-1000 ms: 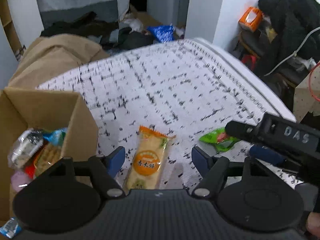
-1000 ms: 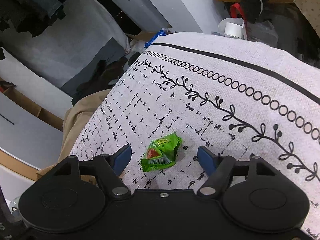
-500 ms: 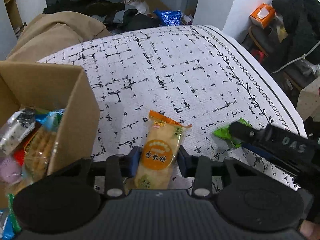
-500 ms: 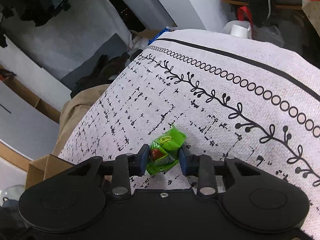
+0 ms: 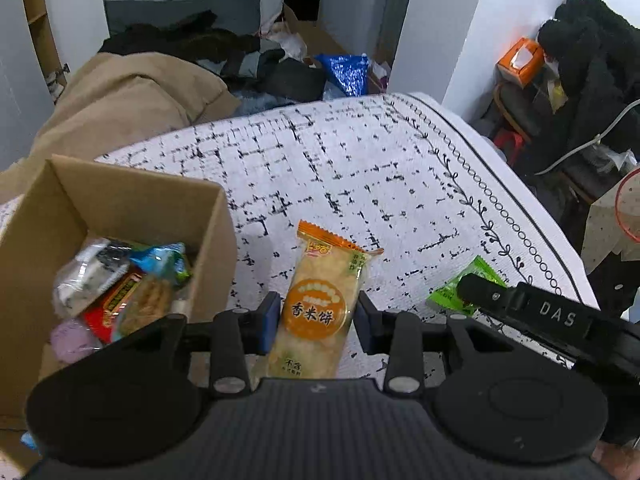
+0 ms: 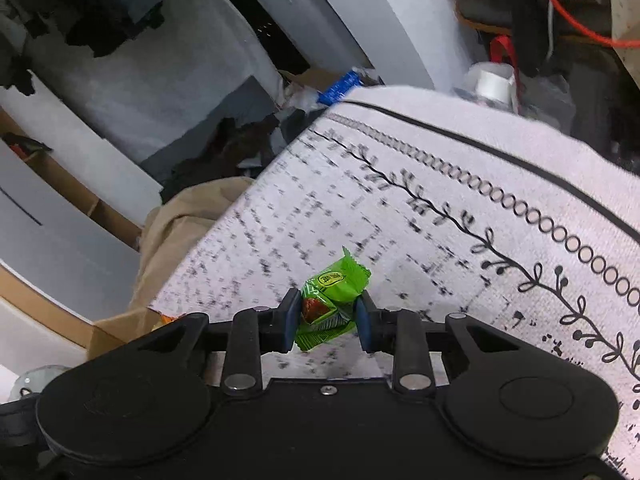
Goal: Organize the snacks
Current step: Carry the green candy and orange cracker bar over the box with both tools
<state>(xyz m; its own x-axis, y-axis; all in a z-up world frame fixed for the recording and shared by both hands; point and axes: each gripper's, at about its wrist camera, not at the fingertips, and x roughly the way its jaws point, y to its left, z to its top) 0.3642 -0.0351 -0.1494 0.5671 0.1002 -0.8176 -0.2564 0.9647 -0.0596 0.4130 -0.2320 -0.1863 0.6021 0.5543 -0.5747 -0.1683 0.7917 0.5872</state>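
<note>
My left gripper (image 5: 316, 320) is shut on an orange rice cracker packet (image 5: 320, 300) and holds it above the patterned cloth, just right of an open cardboard box (image 5: 216, 248) that holds several snack packets (image 5: 116, 288). My right gripper (image 6: 327, 320) is shut on a small green candy packet (image 6: 334, 292) and holds it off the cloth. In the left wrist view the right gripper (image 5: 476, 290) sits at the right with the green packet (image 5: 456, 290) in it.
The white cloth with black marks (image 5: 360, 168) covers the surface; its bordered edge (image 6: 520, 200) runs along the right. A tan coat (image 5: 120, 96), dark clothes and a blue bag (image 5: 346, 74) lie beyond. A chair with black garments (image 5: 588, 64) stands at right.
Both grippers closed on their packets one second ago to now. Both packets have since been lifted off the cloth, and the left gripper has shifted toward the box.
</note>
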